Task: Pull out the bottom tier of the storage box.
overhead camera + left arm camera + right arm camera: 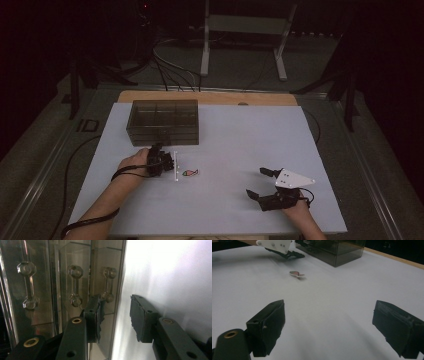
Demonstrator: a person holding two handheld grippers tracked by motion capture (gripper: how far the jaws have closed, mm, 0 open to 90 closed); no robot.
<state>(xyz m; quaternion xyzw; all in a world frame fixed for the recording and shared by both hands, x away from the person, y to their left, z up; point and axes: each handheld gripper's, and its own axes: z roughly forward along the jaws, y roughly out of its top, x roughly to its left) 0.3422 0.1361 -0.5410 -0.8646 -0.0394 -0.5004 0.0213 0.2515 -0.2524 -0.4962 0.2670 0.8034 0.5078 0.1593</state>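
Left gripper (161, 161): at the near front of the smoked box (163, 121), low on the white sheet (225, 150); hand (134, 164) behind it.
Left jaws: part-way apart in the left gripper view (113, 315), nothing pinched between the pads; box's front edge seen beyond the gap.
Box, close up: left gripper view shows clear walls (62, 277) with knob-ended clasps; high view shows only the compartment grid from above.
Small fish-shaped piece (190, 173): flat on the sheet, just right of the left gripper, untouched; red-brown and slightly curled in the right gripper view (297, 274).
Right gripper (262, 184): near right of the sheet, well apart from the piece.
Right jaws: spread wide (328, 325), bare sheet between.
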